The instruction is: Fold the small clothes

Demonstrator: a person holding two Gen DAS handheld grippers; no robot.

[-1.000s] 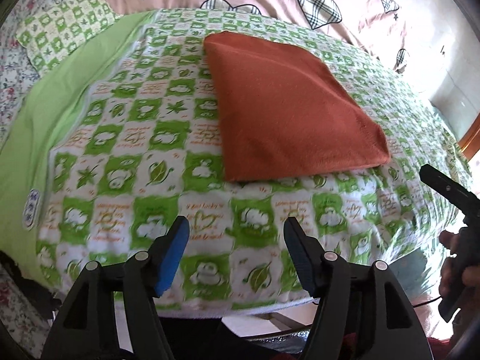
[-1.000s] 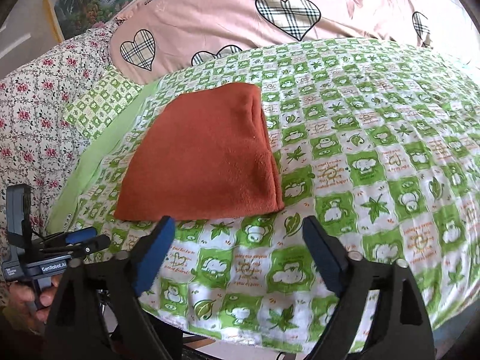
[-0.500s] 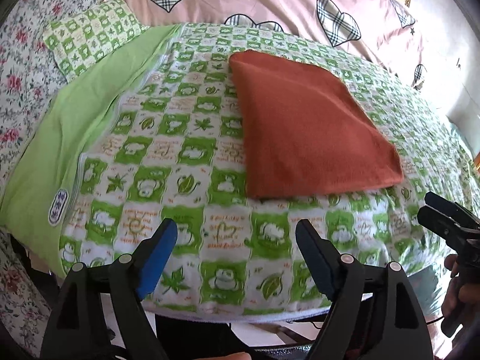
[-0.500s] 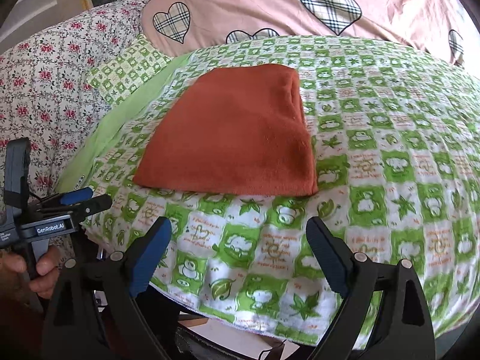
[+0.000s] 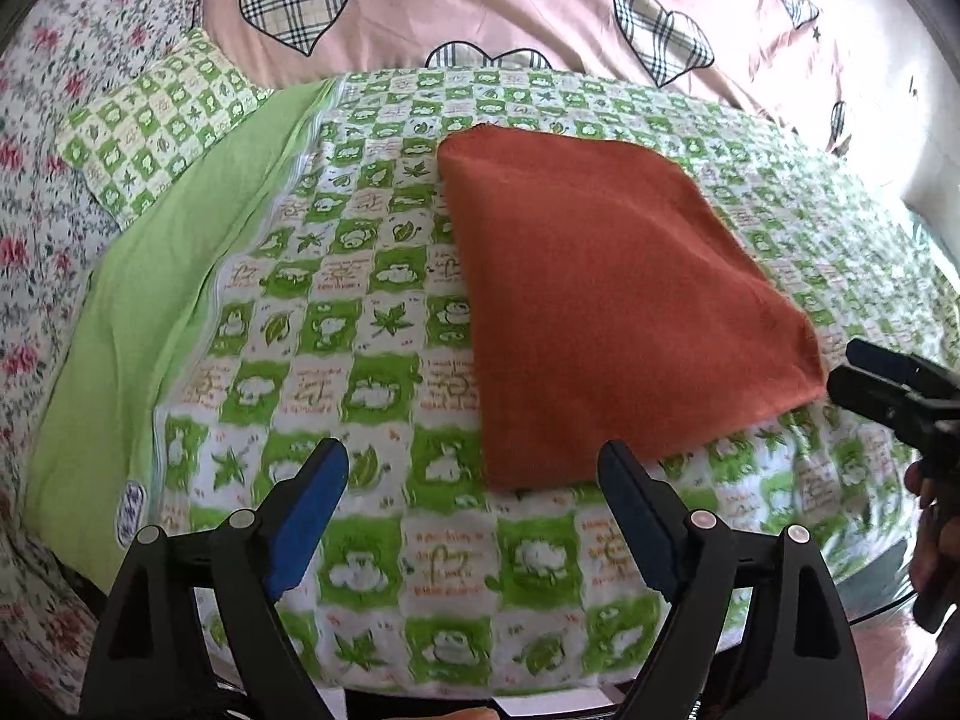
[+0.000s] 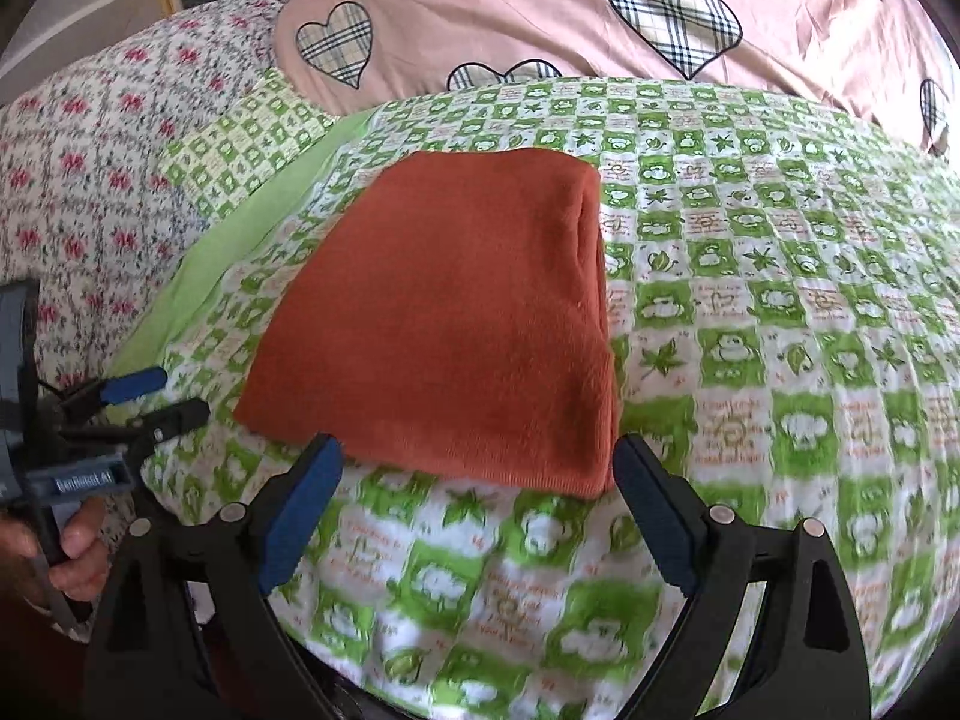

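The left gripper [image 5: 474, 480] hovers over the green checked blanket [image 5: 372, 372], its jaws just spreading wider with nothing between them. The folded rust-orange cloth [image 6: 456, 324] lies flat on the blanket ahead. The right gripper [image 6: 480, 474] stands released at the cloth's near edge.

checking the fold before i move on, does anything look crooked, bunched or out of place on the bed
Nothing stands out. The rust-orange folded fleece cloth lies flat on the green-and-white checked blanket, edges fairly straight, with a soft fold ridge along its right side. Both tools are open and clear of it.
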